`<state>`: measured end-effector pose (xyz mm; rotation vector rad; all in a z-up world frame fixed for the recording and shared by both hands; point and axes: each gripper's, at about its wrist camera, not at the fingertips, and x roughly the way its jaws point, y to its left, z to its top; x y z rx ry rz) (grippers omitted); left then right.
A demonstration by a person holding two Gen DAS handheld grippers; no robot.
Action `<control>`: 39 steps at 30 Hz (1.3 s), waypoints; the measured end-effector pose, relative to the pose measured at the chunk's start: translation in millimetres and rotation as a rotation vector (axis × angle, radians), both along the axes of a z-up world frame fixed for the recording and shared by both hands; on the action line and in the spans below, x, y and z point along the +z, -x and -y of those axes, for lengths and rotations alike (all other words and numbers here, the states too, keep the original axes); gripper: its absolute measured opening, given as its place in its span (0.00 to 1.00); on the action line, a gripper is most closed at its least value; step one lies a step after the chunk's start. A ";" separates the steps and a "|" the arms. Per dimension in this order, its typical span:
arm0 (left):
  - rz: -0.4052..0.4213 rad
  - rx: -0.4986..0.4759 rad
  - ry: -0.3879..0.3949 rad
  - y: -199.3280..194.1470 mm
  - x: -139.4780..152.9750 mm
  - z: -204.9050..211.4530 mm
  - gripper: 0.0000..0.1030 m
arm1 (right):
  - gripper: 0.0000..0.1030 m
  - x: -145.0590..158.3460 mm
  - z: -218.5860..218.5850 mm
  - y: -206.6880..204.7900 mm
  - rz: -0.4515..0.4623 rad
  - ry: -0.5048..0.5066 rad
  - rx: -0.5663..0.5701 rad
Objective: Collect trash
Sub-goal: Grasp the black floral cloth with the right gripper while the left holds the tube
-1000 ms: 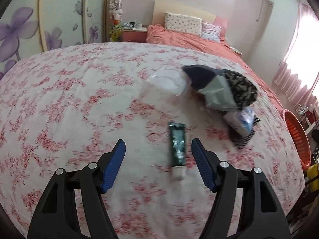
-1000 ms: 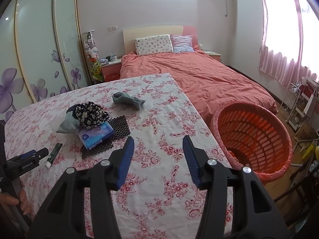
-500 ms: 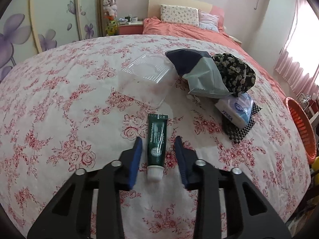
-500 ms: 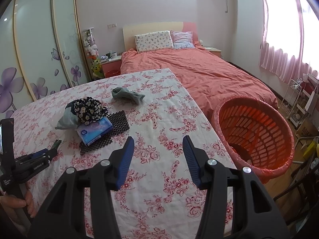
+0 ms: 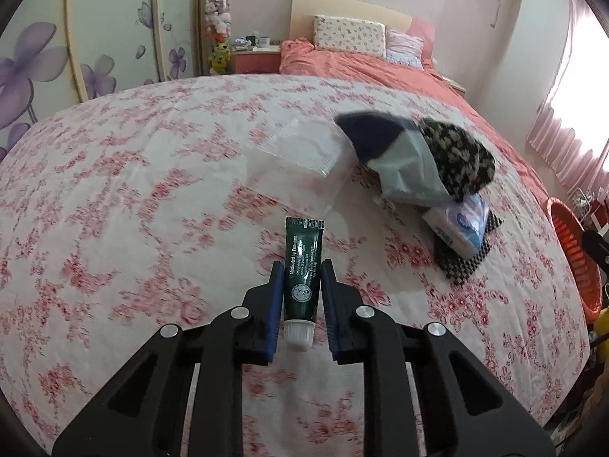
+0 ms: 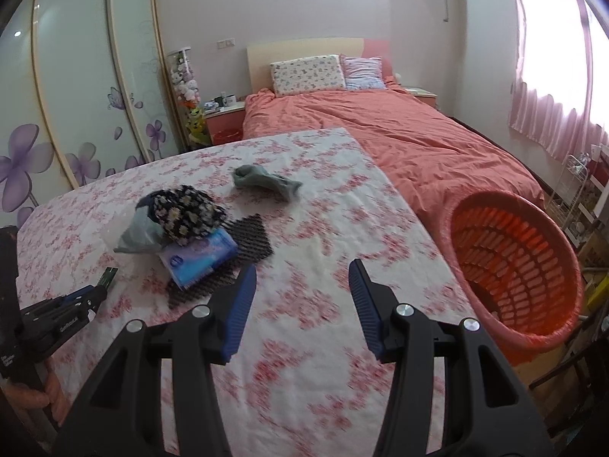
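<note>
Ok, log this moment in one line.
left gripper: shut on green tube | right gripper: open, empty | orange basket: beside table

Floral tablecloth (image 5: 125,205) looking like matt woven cloth, slightly wrinkled. Dark green tube (image 5: 302,270) showing smooth semi-gloss plastic with a ribbed white cap. Clear plastic tray (image 5: 304,152) looking glossy, see-through. Grey bag (image 5: 407,175) looking like thin, crinkled plastic film. Tissue pack (image 6: 200,253) shining in glossy wrap. Black mat (image 6: 251,234) looking rough, woven. Orange basket (image 6: 510,262) looking like moulded slotted plastic.
</note>
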<state>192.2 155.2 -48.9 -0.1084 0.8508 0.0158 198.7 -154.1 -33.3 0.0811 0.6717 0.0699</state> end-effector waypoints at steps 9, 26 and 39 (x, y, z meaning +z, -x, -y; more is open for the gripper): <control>0.039 0.038 0.023 -1.4 17.4 -22.9 0.19 | 0.49 2.3 -51.4 -52.1 -0.004 -0.035 0.102; 0.066 0.027 0.055 -7.6 30.6 -17.3 0.19 | 0.03 -19.8 -68.8 -89.4 -0.059 -0.092 0.175; 0.133 -0.050 0.073 6.1 60.9 22.8 0.19 | 0.03 39.1 3.2 -25.8 0.129 -0.049 -0.006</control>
